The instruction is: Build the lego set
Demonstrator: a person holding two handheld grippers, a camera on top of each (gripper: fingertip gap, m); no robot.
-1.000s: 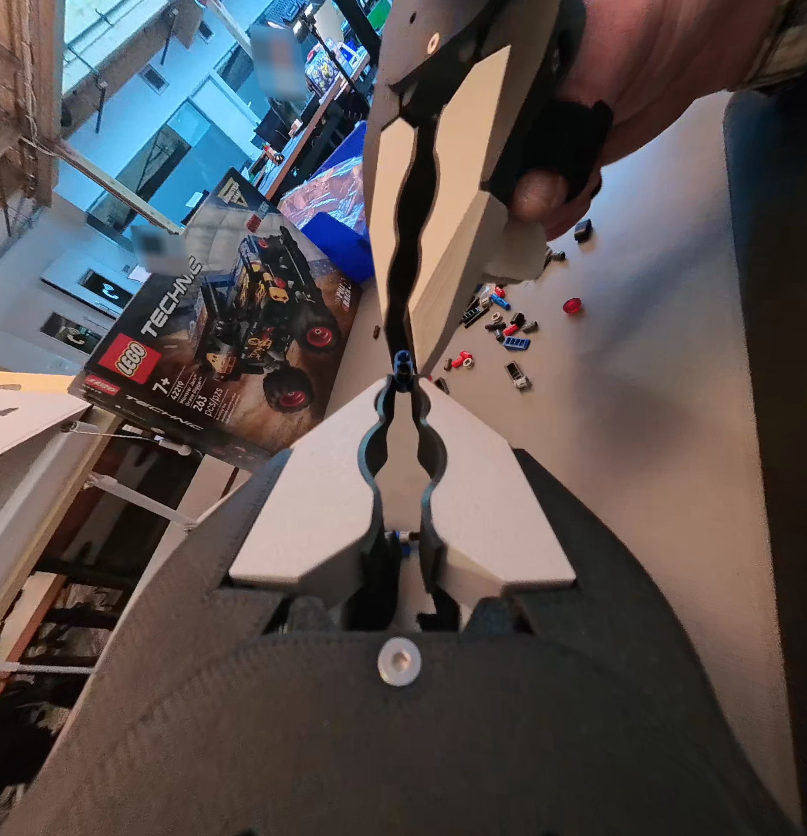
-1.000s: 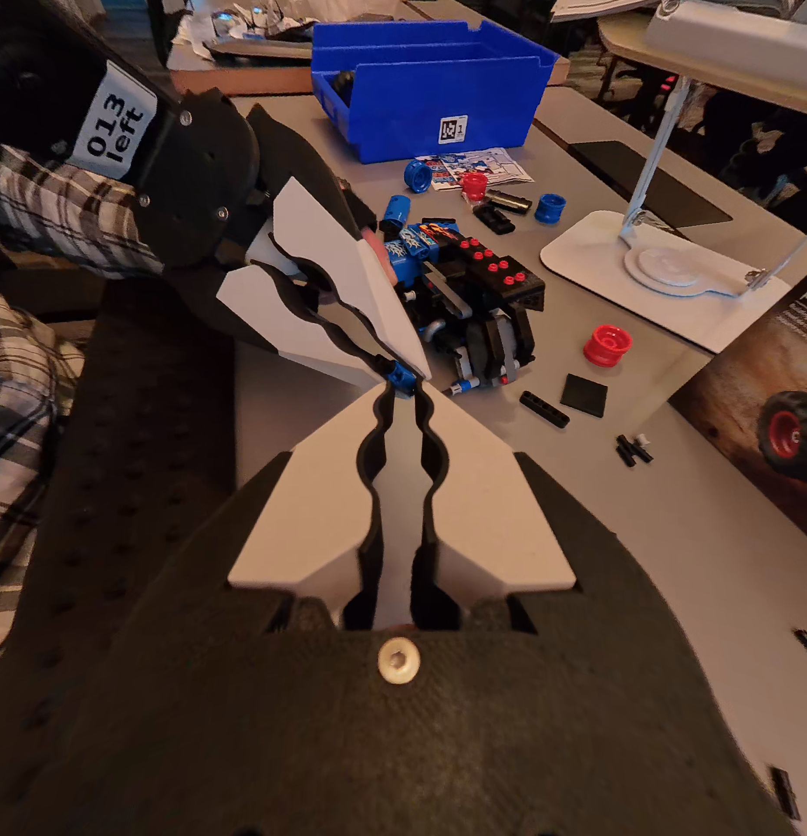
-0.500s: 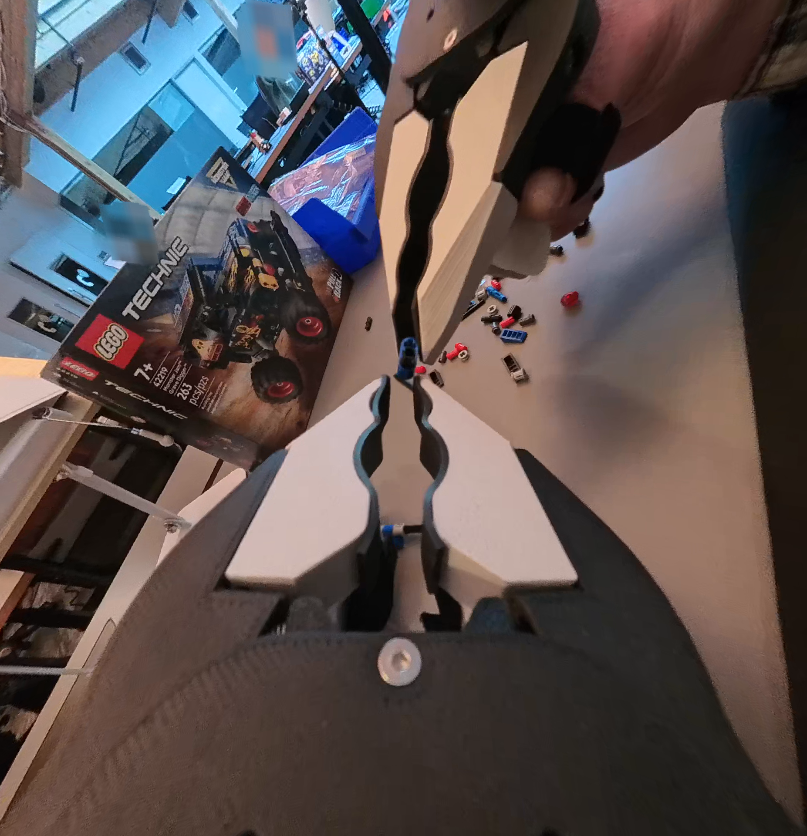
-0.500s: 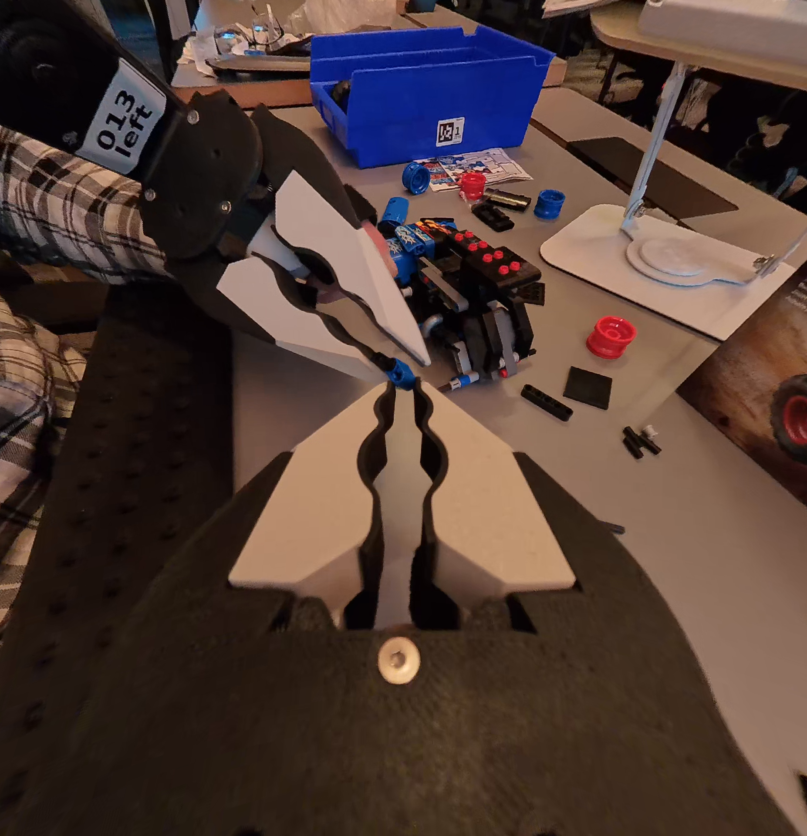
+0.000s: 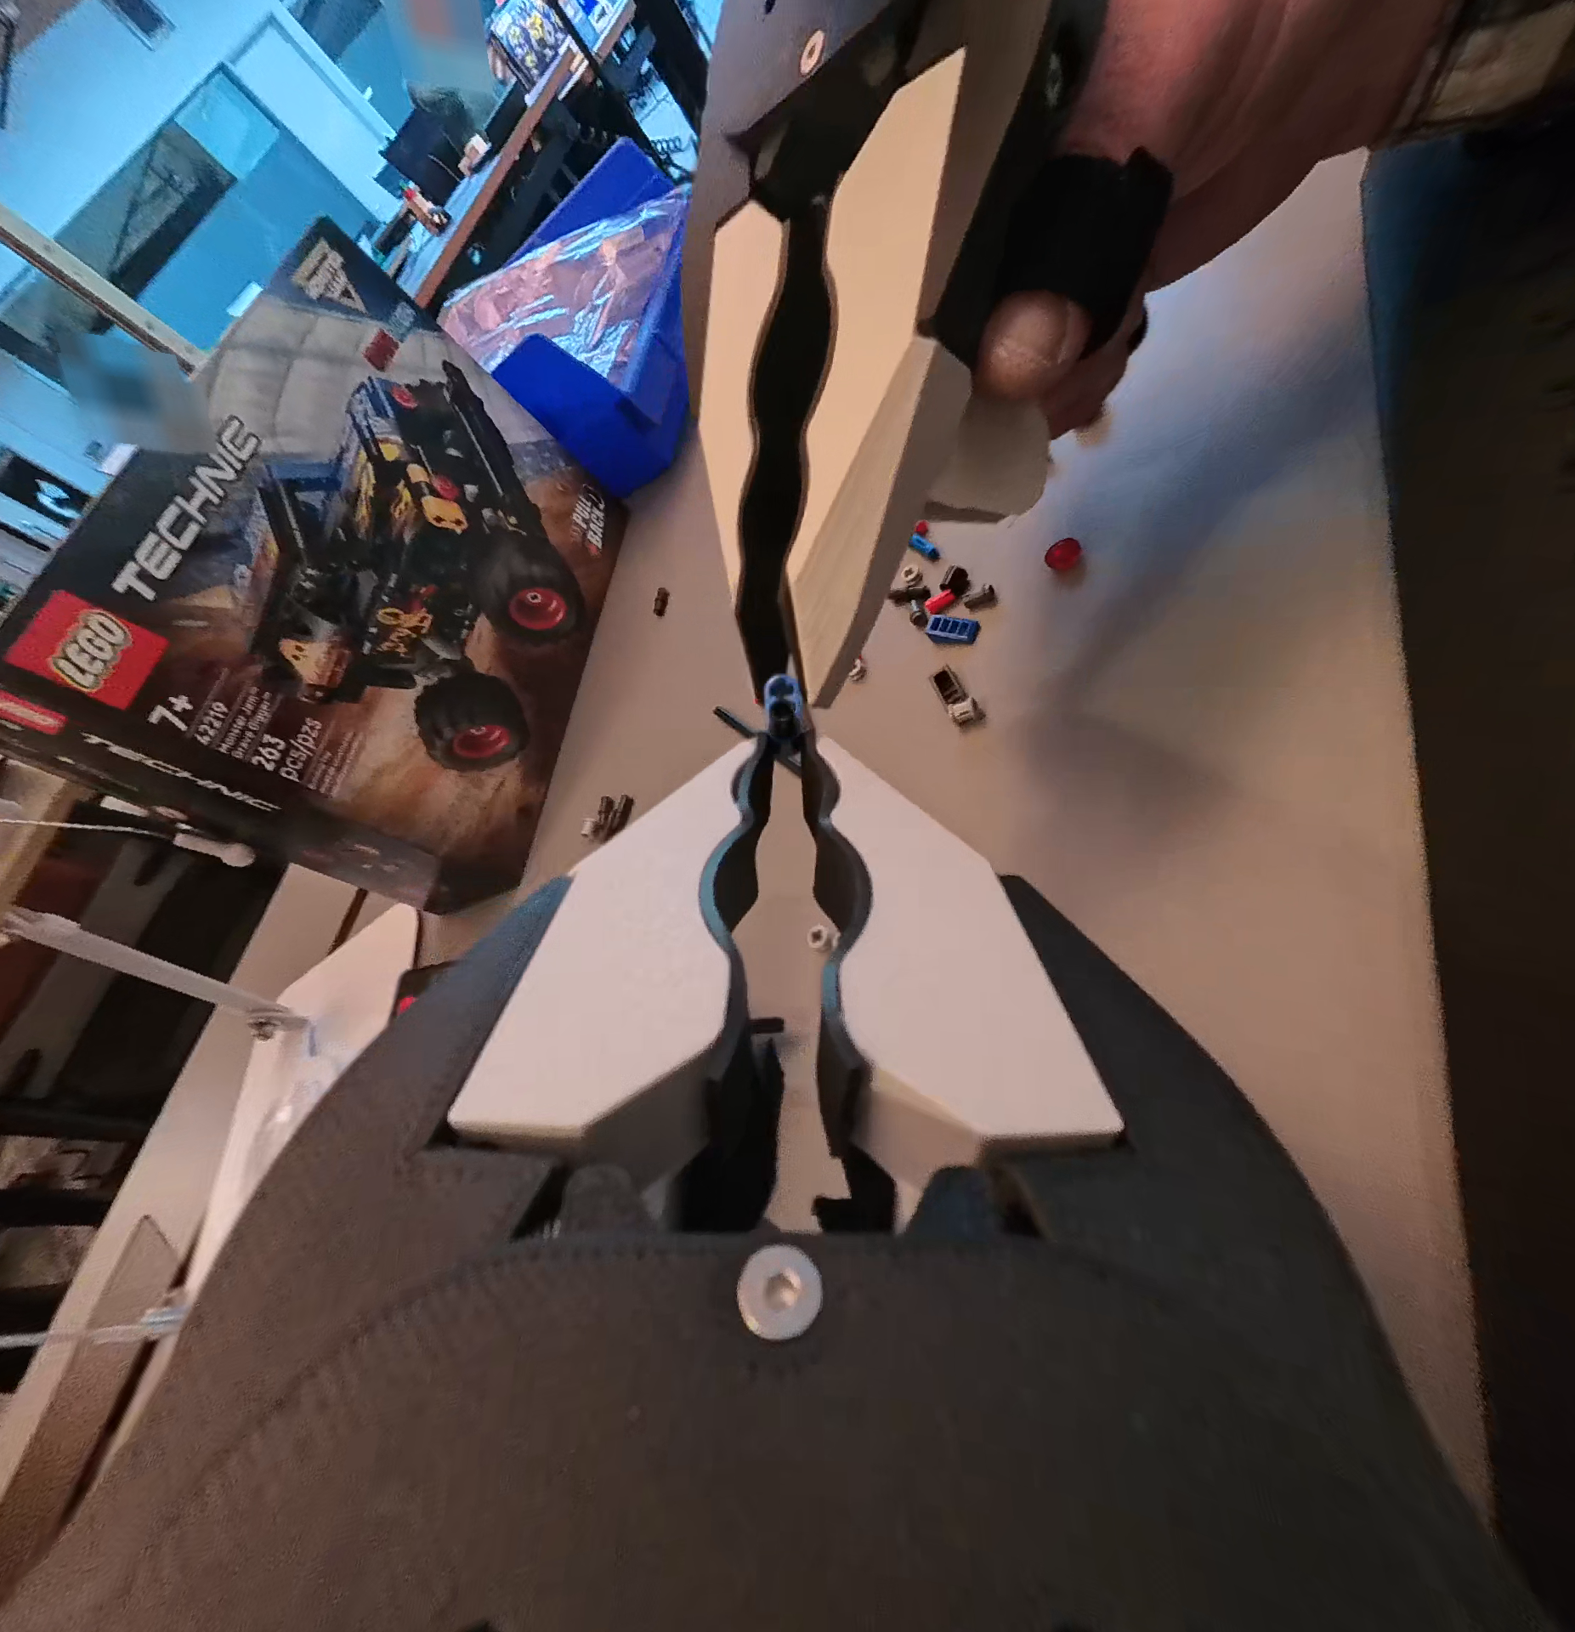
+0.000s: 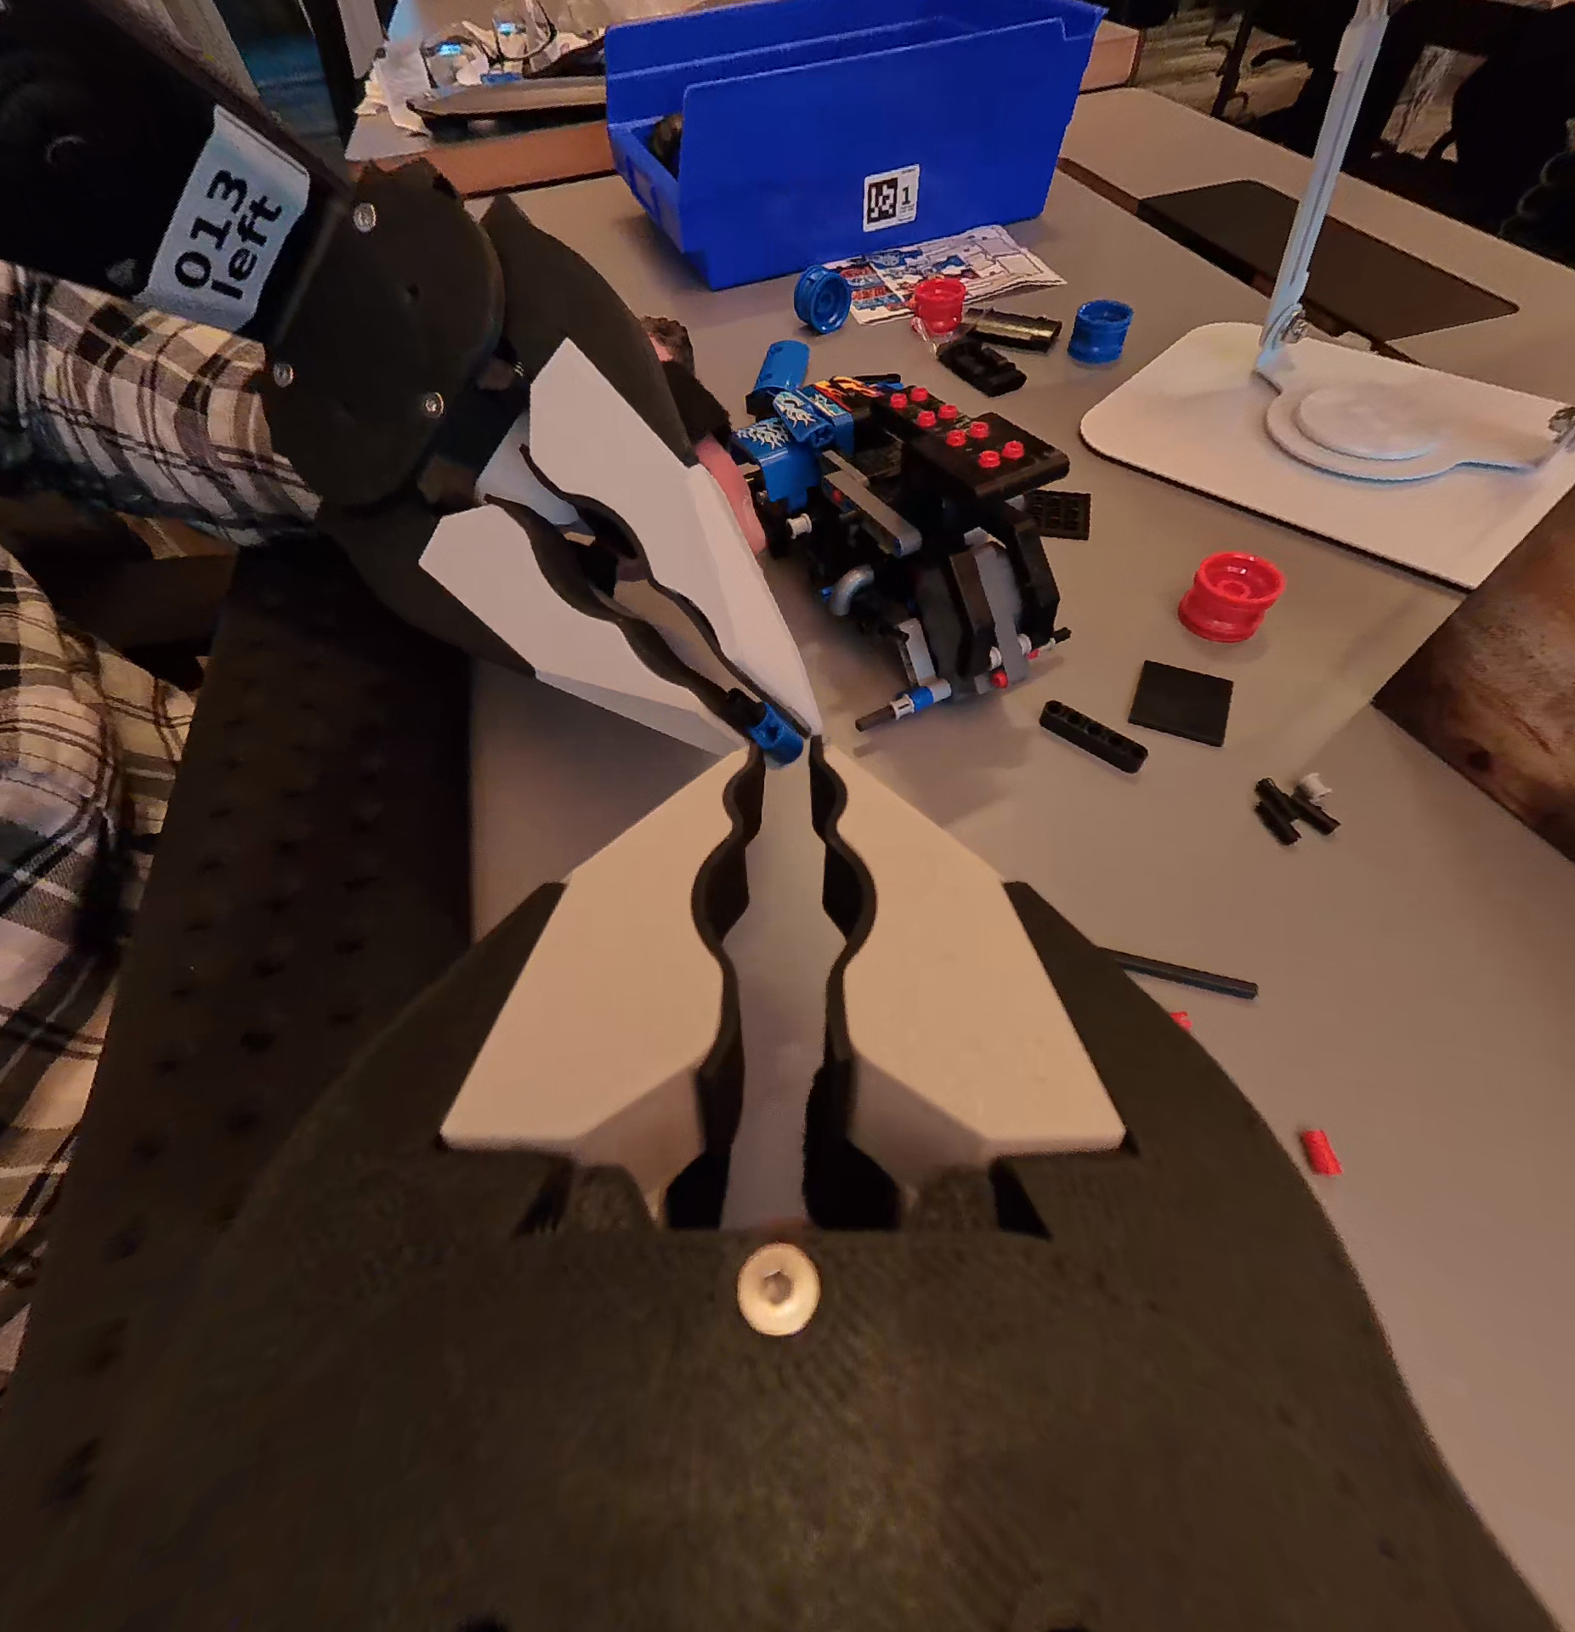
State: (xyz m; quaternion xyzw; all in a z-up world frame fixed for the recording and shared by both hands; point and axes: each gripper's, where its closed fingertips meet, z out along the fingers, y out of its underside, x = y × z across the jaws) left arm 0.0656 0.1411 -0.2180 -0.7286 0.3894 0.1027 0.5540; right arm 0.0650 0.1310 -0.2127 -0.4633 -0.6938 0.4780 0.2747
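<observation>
Connector [image 6: 775, 729], blue, pinched at left gripper [image 6: 788, 729] fingertips, before right gripper's [image 6: 783, 751] narrowly parted fingers.

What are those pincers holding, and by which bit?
The left gripper pinches a small blue Lego connector by its dark end; whether the right gripper grips it too cannot be told.

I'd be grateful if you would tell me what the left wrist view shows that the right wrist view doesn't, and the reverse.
Only the left wrist view shows the front of the set's box and a scatter of small loose pieces.

Only the right wrist view shows the half-built truck, the red wheel hub and the lamp base.

Both show the small blue connector where the left gripper and right gripper meet tip to tip, plus the blue bin.
</observation>
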